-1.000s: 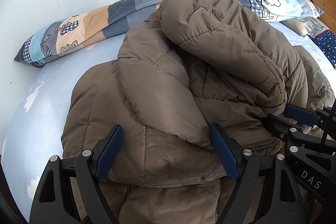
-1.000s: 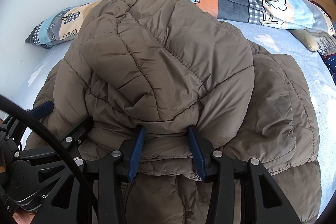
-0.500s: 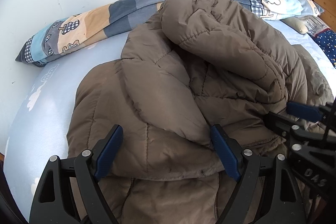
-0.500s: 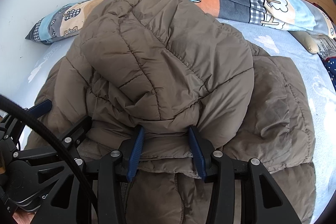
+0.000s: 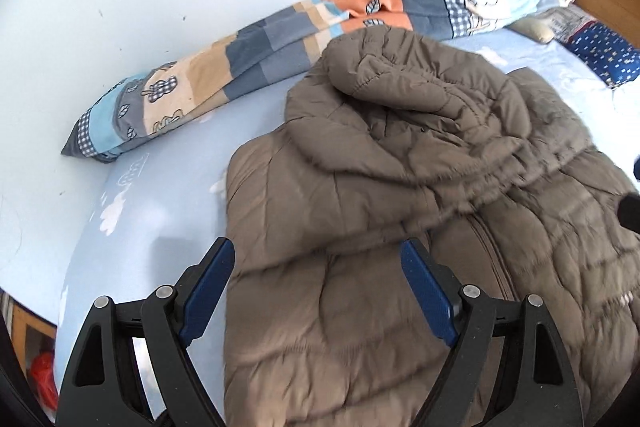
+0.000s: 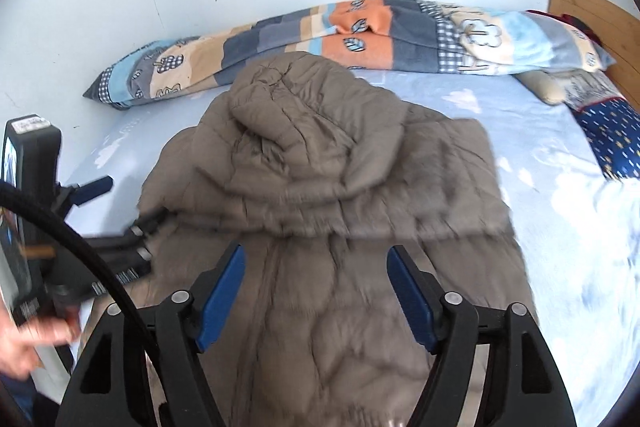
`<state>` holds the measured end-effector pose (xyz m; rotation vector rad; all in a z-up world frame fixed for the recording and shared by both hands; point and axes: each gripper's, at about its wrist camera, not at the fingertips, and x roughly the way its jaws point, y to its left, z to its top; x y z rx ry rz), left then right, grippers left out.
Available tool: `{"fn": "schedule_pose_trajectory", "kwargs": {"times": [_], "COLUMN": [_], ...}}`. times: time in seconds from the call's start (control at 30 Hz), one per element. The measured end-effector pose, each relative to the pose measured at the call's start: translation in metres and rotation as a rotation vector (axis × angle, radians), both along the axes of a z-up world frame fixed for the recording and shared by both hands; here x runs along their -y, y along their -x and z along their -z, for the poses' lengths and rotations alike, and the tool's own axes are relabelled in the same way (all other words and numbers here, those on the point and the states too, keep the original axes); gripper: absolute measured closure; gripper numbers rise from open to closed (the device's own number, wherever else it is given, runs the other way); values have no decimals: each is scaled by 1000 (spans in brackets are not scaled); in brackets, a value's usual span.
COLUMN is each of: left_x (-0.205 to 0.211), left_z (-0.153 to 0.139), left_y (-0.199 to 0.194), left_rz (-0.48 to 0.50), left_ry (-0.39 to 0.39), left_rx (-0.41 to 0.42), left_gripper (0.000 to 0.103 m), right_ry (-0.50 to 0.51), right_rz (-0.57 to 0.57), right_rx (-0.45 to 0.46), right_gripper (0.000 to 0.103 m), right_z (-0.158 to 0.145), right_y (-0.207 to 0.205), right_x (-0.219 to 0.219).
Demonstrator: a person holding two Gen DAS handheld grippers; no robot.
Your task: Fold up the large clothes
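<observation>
The brown puffer jacket (image 6: 332, 195) is running out past the bottom edge, its near hem blurring beside the jacket's hood (image 6: 304, 115).

The bed (image 6: 520, 131) is covered with a light blue sheet with white cloud shapes. On it lies a brown quilted down jacket (image 6: 332, 195), partly folded, its upper part doubled over the lower part. Along the white wall lies a rolled patchwork blanket (image 6: 360, 39) in orange, grey, beige and blue. Near the wooden headboard (image 6: 592, 15) there is a dark blue dotted pillow (image 6: 612, 135) and, just beside it, perhaps a beige cushion (image 6: 548, 87), which is blurred.
</observation>
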<state>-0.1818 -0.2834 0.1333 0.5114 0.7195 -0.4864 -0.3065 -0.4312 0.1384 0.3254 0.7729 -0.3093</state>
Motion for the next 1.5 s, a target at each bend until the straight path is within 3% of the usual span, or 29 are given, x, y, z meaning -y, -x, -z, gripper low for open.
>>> {"fn": "schedule_pose_trajectory", "kwargs": {"times": [0.2, 0.47, 0.73, 0.87, 0.93, 1.0, 1.03, 1.1, 1.37, 1.5], "left_x": [-48, -116, -167, -198, -206, -209, -213, -216, -243, -255], "left_z": [-13, 12, 9, 20, 34, 32, 28, 30, 39, 39], "left_y": [51, 113, 139, 154, 151, 139, 138, 137, 116, 103], "left_rz": [15, -44, -182, -247, -320, -308, -298, -329, -409, -443], "left_ry": [93, 150, 216, 281, 245, 292, 345, 320, 337, 369], "left_rx": [22, -32, -79, -42, -69, -165, -158, -142, -271, -331], "left_gripper": [19, 19, 19, 19, 19, 19, 19, 19, 19, 19], "right_ry": [-35, -140, -196, -210, -206, -196, -199, -222, -256, -352], "right_rz": [32, 123, 133, 118, 112, 122, 131, 163, 304, 379], "right_rx": [-4, -7, 26, 35, 35, 34, 36, 34, 30, 5], "right_gripper": [24, 24, 24, 24, 24, 24, 24, 24, 24, 24], "right_z": [6, 28, 29, 29, 28, 28, 29, 31, 36, 46], "right_y": [85, 178, 200, 201, 203, 208, 212, 220, 256, 270], "right_x": [-15, -8, -11, -15, -16, -17, -15, -10, 12, 25]}}
